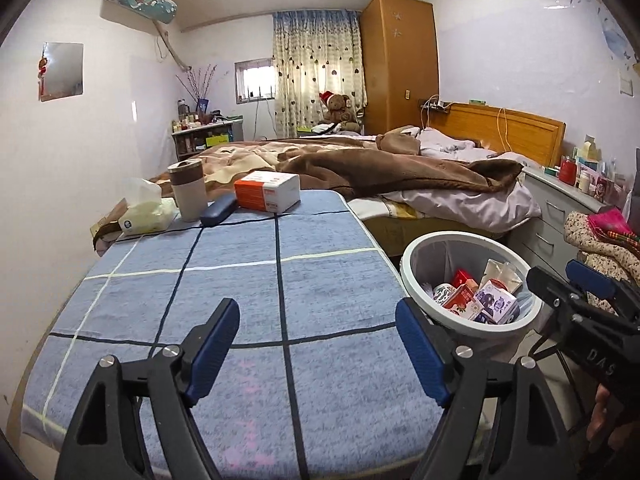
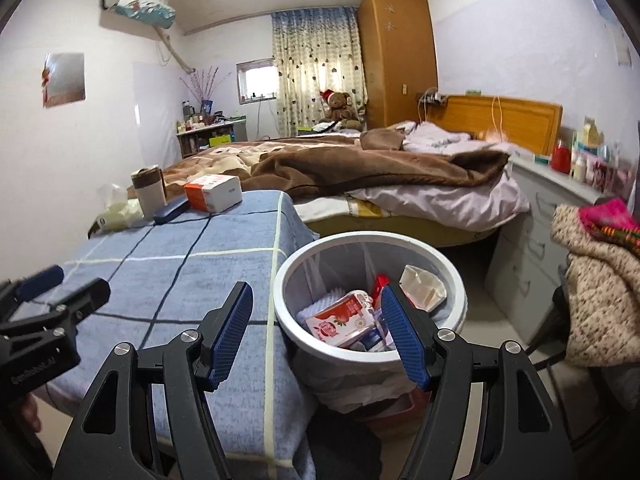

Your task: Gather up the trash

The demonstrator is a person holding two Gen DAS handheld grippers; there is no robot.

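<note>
With both the left claw (image 1: 318,350) and right claw (image 2: 316,332) released and empty, mistaking the box (image 1: 267,191) at the tabletop's (image 1: 328,280) far edge for trash could bin it in the wastebasket (image 2: 304,336).

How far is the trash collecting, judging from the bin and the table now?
Done, it seems: the trash bin already holds several cartons and wrappers, among them a strawberry milk carton. In hand: nothing; the left gripper and right gripper are both open. Left: the table carries only a tissue pack, cup, dark case and box, which may not be trash.
</note>
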